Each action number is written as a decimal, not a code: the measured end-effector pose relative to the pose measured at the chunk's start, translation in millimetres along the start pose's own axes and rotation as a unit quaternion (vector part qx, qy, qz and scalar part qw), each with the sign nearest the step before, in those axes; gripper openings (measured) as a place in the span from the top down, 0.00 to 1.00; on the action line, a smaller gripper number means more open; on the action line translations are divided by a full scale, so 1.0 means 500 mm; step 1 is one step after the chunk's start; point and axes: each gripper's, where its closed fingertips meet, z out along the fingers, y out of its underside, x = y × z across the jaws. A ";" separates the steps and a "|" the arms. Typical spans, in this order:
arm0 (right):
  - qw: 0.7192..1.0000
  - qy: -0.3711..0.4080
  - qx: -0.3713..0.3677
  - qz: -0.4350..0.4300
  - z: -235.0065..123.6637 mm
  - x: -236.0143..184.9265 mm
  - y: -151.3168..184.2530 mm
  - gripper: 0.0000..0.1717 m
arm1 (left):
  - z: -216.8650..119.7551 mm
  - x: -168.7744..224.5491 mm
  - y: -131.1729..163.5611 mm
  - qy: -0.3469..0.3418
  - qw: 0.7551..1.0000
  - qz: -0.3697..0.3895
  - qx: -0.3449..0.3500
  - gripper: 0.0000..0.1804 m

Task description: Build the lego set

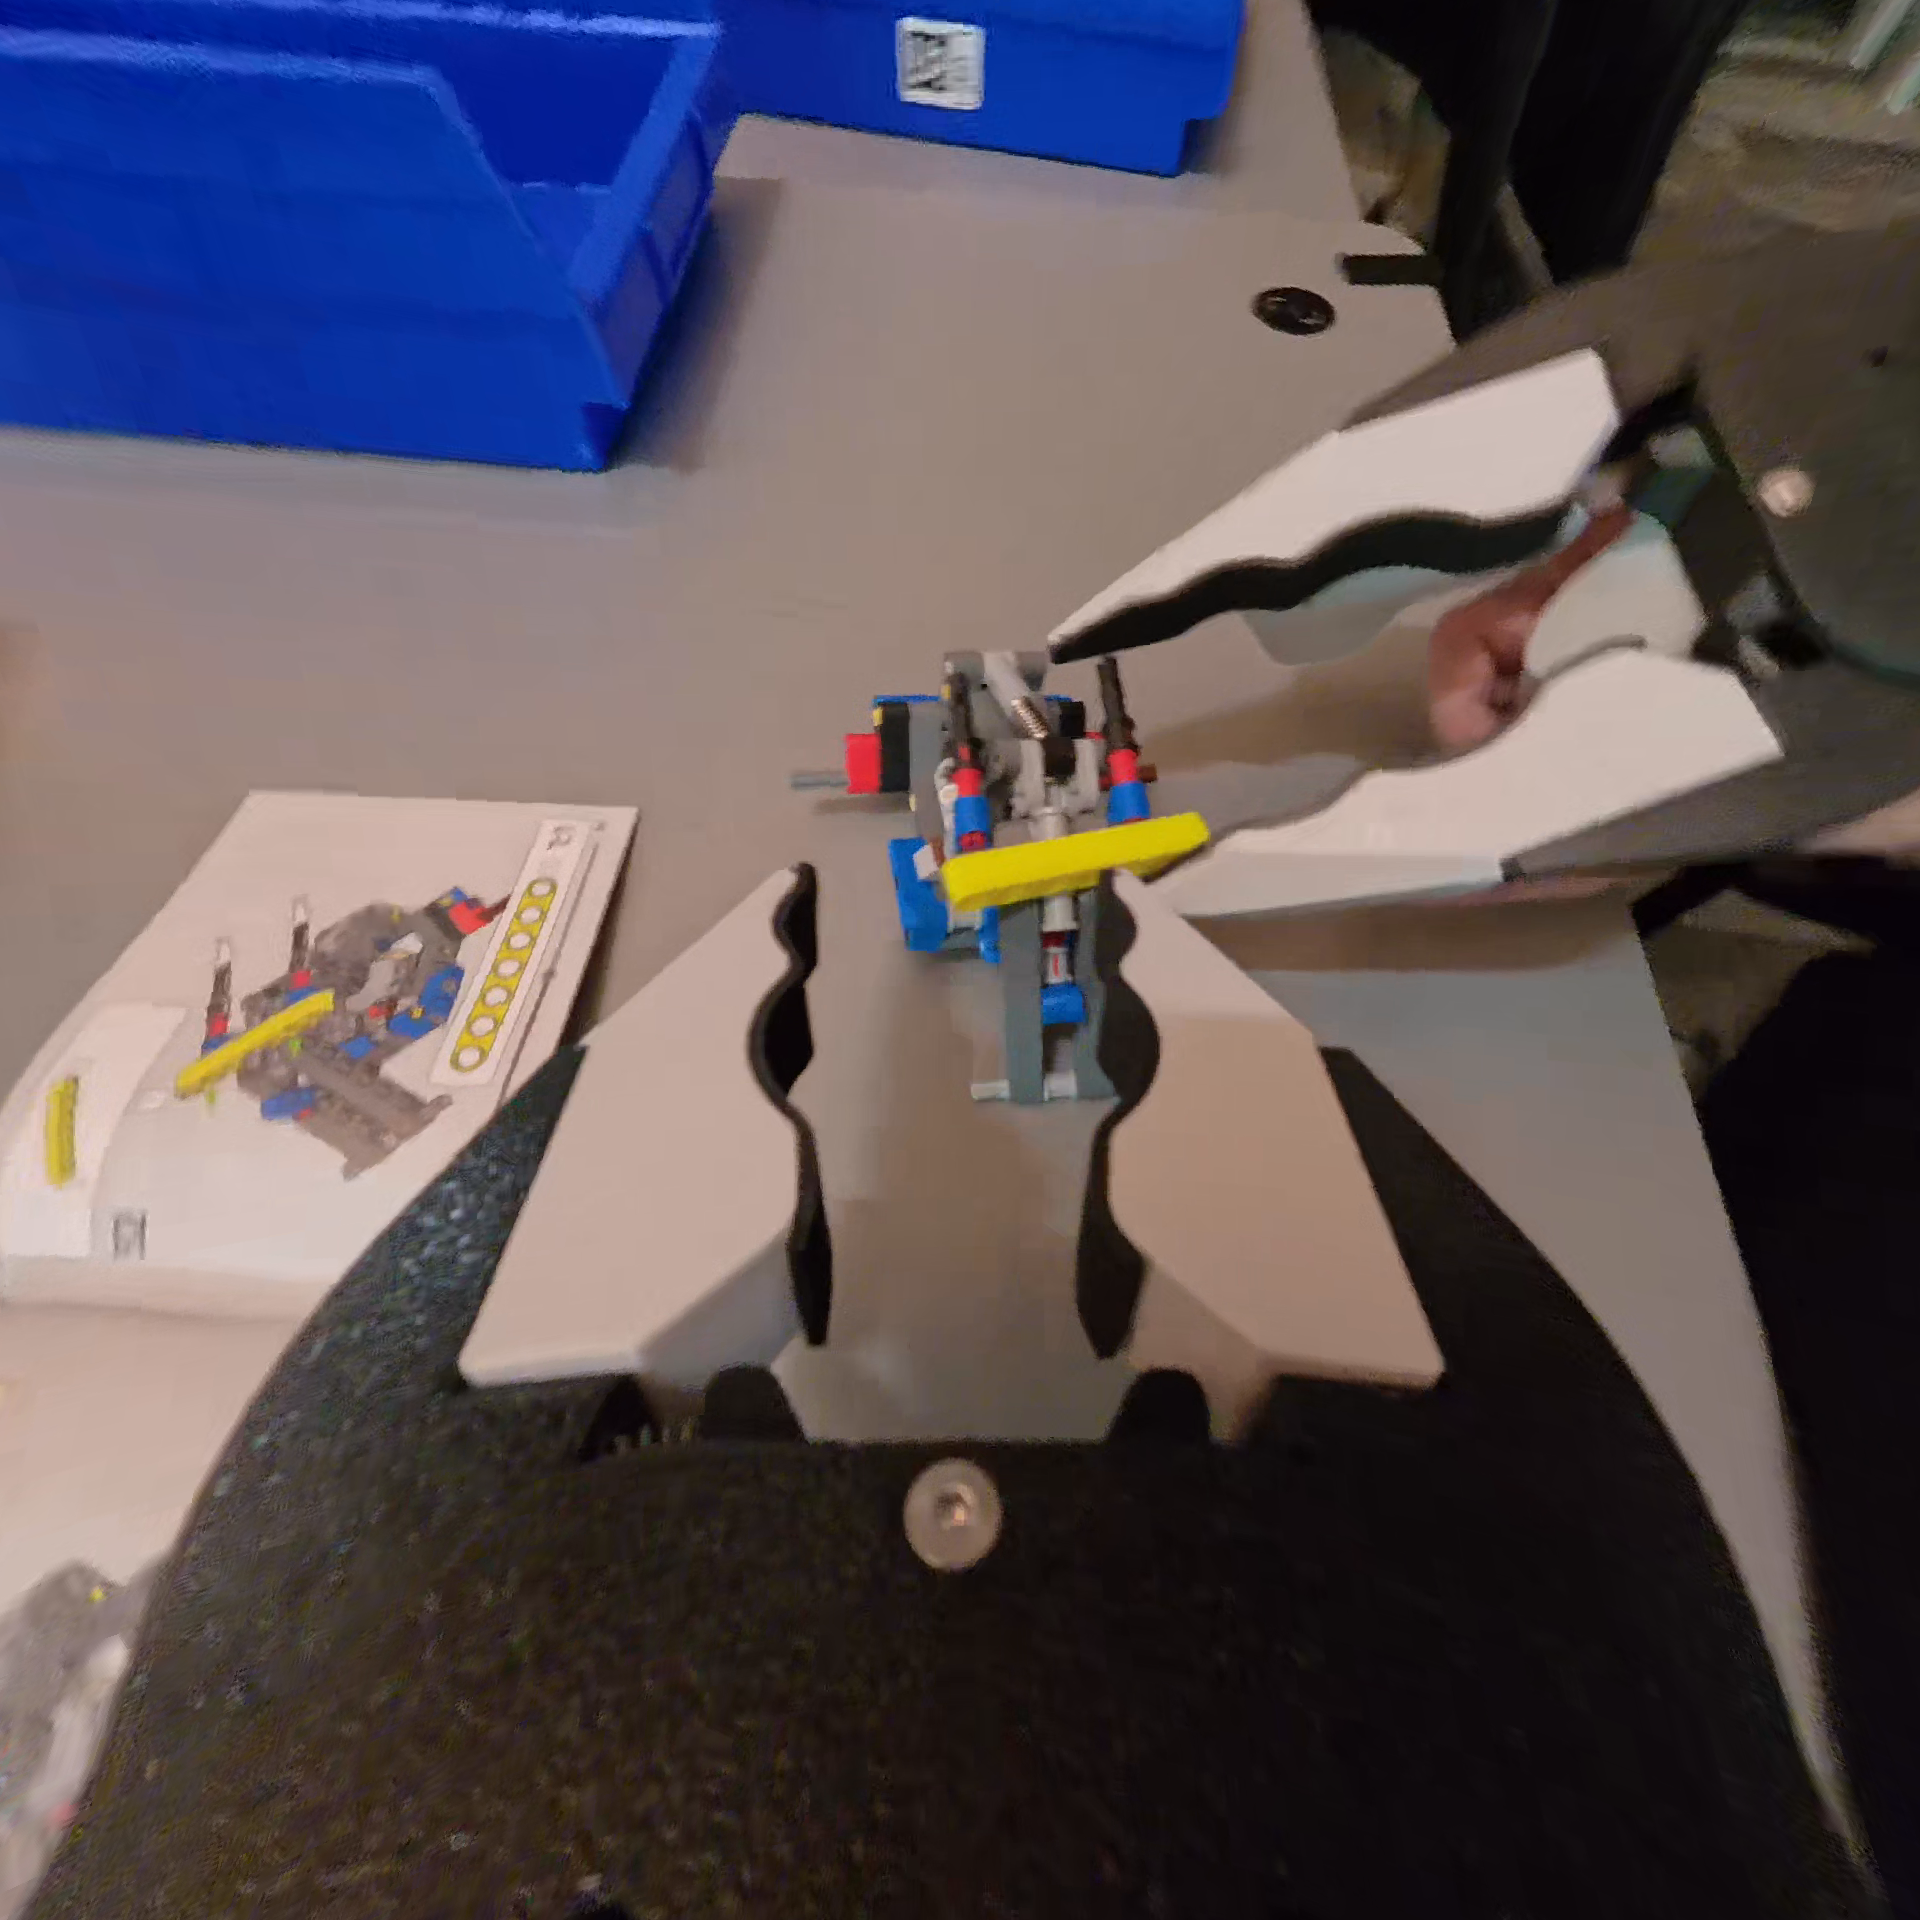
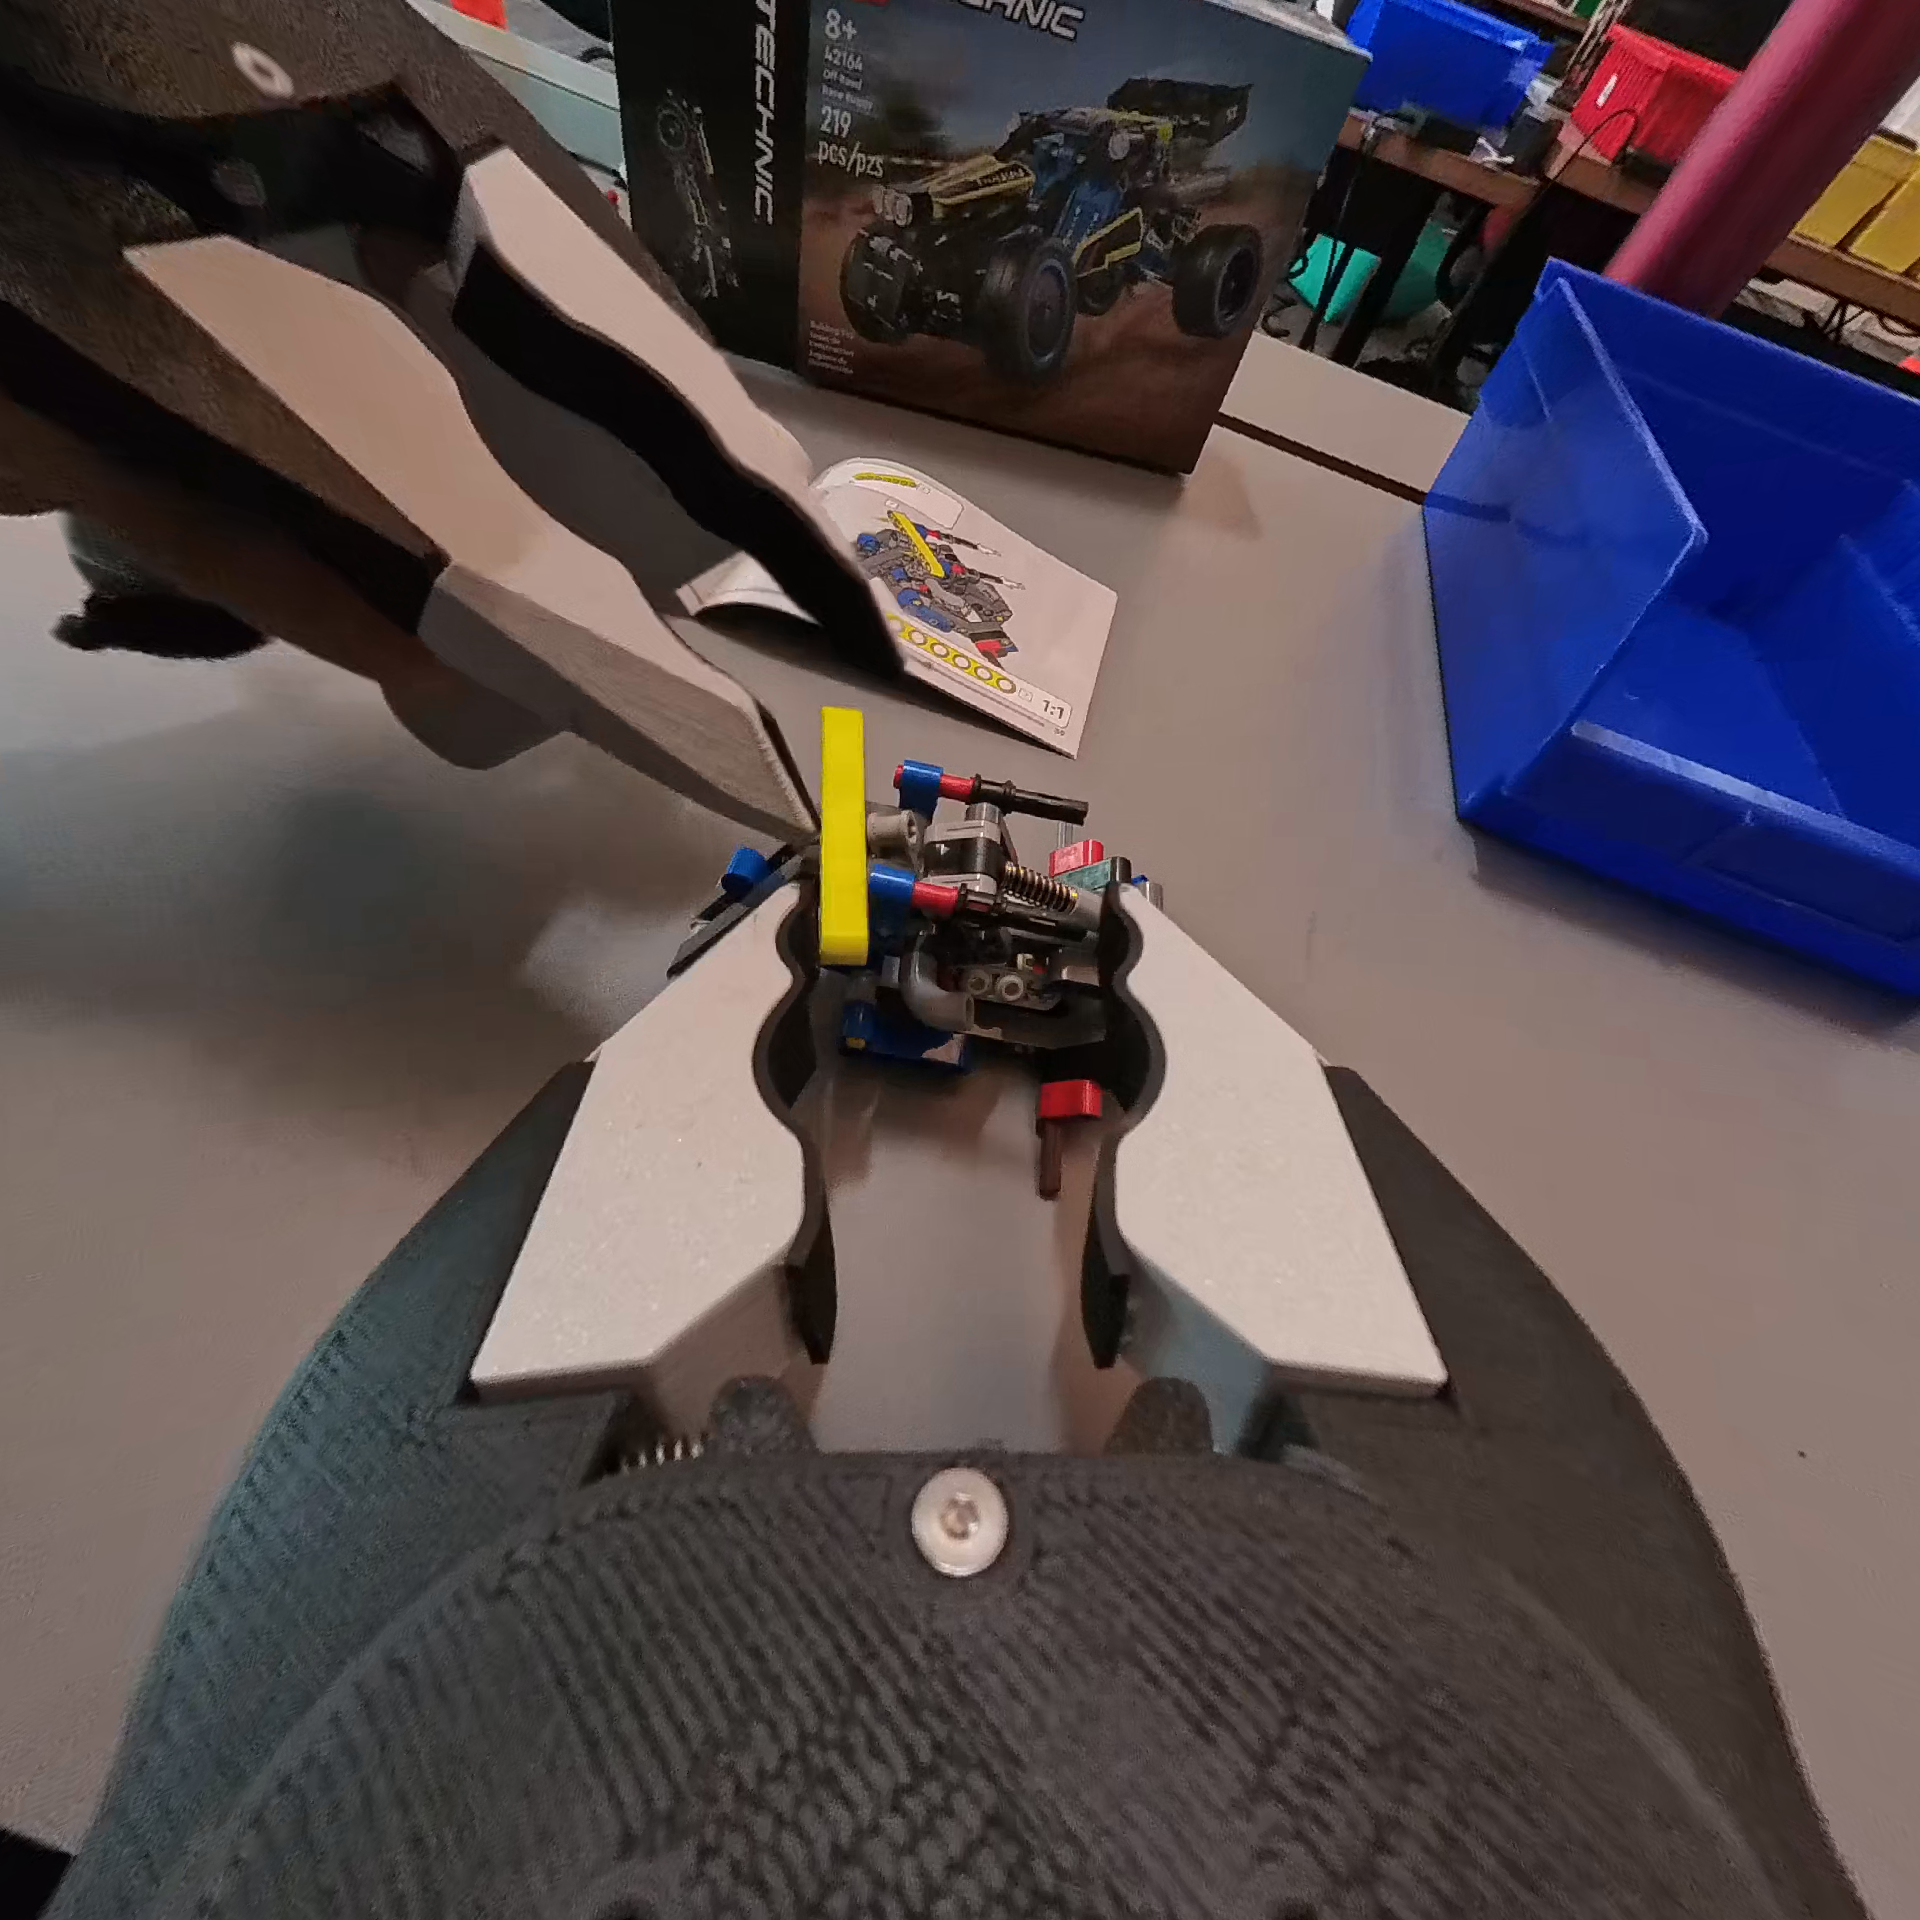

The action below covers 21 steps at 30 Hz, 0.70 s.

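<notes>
The left gripper (image 1: 961, 914) points forward and down over the counter (image 1: 935, 468), jaws parted; one fingertip (image 2: 779, 800) touches a yellow beam (image 2: 842, 831). The right gripper (image 2: 961, 925) reaches in low from the right, jaws set on either side of the brick model (image 2: 977, 935). A hand (image 1: 1486, 675) shows behind it.

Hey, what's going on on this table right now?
A person works two handheld grippers around a small brick-built model on a grey table. The right gripper has its jaws around the model's body. The left gripper is open, one finger against the model's yellow beam. An open instruction booklet and blue bins sit nearby.
</notes>
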 end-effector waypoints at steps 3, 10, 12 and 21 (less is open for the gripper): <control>1.000 0.006 -0.002 -0.009 0.003 -0.002 0.003 0.70 | -0.009 -0.001 0.004 -0.010 0.995 -0.096 -0.017 0.66; 0.999 0.017 -0.010 -0.028 0.008 -0.005 0.007 0.70 | -0.009 0.015 0.005 -0.060 0.992 -0.112 -0.028 0.79; 0.999 0.023 -0.011 -0.031 0.007 -0.004 0.007 0.70 | -0.002 0.020 0.003 -0.043 0.991 -0.126 -0.022 0.82; 0.997 0.052 -0.003 -0.057 -0.012 0.005 0.003 0.73 | 0.002 -0.005 0.002 -0.034 0.987 -0.158 -0.002 0.94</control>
